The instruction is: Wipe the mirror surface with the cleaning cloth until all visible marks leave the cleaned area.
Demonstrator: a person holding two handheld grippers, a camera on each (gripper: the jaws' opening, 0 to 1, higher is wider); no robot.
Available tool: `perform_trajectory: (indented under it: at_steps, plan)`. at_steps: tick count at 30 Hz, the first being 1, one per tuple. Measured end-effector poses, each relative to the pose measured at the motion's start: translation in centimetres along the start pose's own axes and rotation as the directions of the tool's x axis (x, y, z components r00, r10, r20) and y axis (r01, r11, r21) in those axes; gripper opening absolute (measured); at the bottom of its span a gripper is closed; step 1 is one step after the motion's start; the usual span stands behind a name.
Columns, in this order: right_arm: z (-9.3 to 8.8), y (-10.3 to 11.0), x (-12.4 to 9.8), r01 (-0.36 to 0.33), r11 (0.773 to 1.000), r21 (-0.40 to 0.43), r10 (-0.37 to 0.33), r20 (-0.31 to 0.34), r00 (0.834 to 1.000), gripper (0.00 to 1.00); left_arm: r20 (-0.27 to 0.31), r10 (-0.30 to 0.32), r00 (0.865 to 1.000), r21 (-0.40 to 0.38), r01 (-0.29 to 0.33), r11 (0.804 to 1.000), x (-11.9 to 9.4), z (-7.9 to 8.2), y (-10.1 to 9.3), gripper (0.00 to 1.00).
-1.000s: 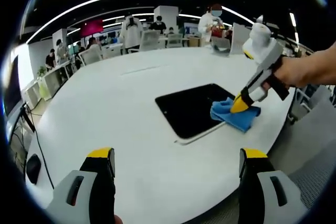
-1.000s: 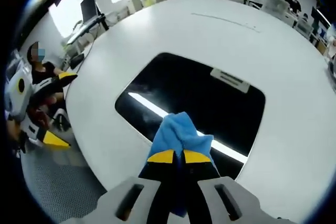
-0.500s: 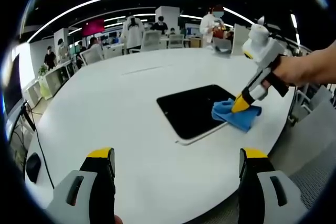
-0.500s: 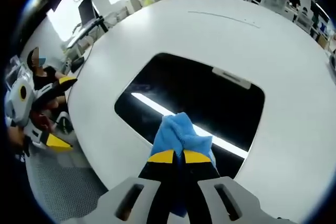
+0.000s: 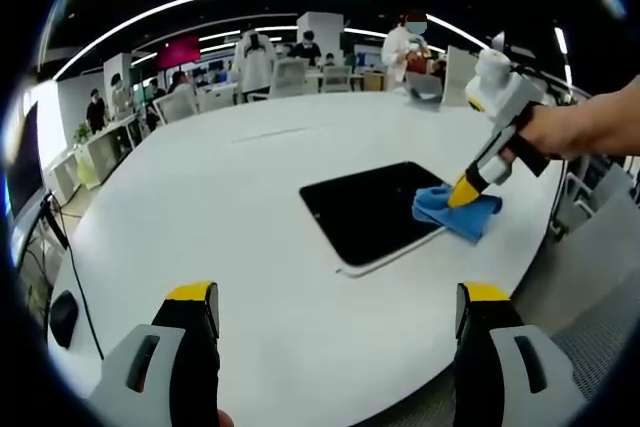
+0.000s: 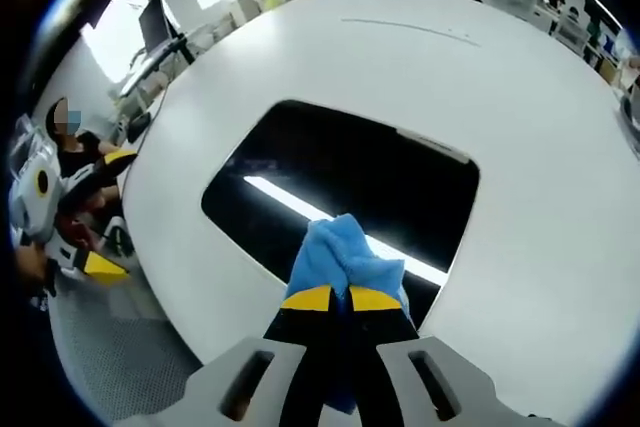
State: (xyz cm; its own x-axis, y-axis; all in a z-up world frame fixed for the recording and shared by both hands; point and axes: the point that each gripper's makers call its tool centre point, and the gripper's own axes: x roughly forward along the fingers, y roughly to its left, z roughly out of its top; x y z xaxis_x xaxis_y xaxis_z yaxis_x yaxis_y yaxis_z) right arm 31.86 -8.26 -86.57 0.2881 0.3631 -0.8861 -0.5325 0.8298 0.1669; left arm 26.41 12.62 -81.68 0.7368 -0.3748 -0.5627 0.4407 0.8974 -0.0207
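A dark rectangular mirror lies flat on the white round table, reflecting a ceiling light strip. My right gripper is shut on a blue cleaning cloth, which rests on the mirror's near right corner. In the left gripper view a hand holds that gripper at the right. My left gripper is open with nothing between its jaws, held back above the table's near side. It also appears at the left edge of the right gripper view.
Several people and office chairs are beyond the table's far edge. Desks with monitors line the window side. A dark object and a cable lie at the table's left rim. Grey carpet is below the table edge.
The right gripper has dragged the cloth a little toward the mirror's right corner. The left gripper has stayed still and open.
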Motion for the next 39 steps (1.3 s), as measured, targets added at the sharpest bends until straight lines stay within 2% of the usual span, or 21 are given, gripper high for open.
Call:
perform_trajectory:
  at_steps: [10, 16, 24, 32, 39]
  plan:
    - [-0.3, -0.7, -0.3, 0.003, 1.0, 0.007, -0.003, 0.0, 1.0, 0.0, -0.003, -0.002, 1.0, 0.001, 0.002, 1.0, 0.0, 0.0, 0.0, 0.99]
    - [-0.5, -1.2, -0.5, 0.01, 0.999, 0.042, -0.01, 0.005, 1.0, 0.0, -0.006, -0.002, 1.0, 0.0, 0.002, 1.0, 0.0, -0.1, 0.0, 0.99]
    - [-0.9, -2.7, -1.0, 0.033, 0.998, 0.058, -0.033, -0.001, 0.999, 0.0, -0.008, -0.004, 1.0, 0.001, 0.004, 1.0, 0.0, -0.1, 0.0, 0.99]
    - [-0.7, -2.5, -0.8, 0.041, 0.999, 0.019, -0.04, -0.024, 0.999, 0.0, -0.015, -0.011, 1.0, 0.006, 0.011, 1.0, 0.1, -0.2, -0.1, 0.99]
    - [0.3, -2.9, -0.5, 0.046, 0.999, -0.006, -0.046, -0.039, 0.998, 0.0, -0.021, -0.013, 1.0, 0.008, 0.013, 1.0, 0.1, -0.3, -0.2, 0.99]
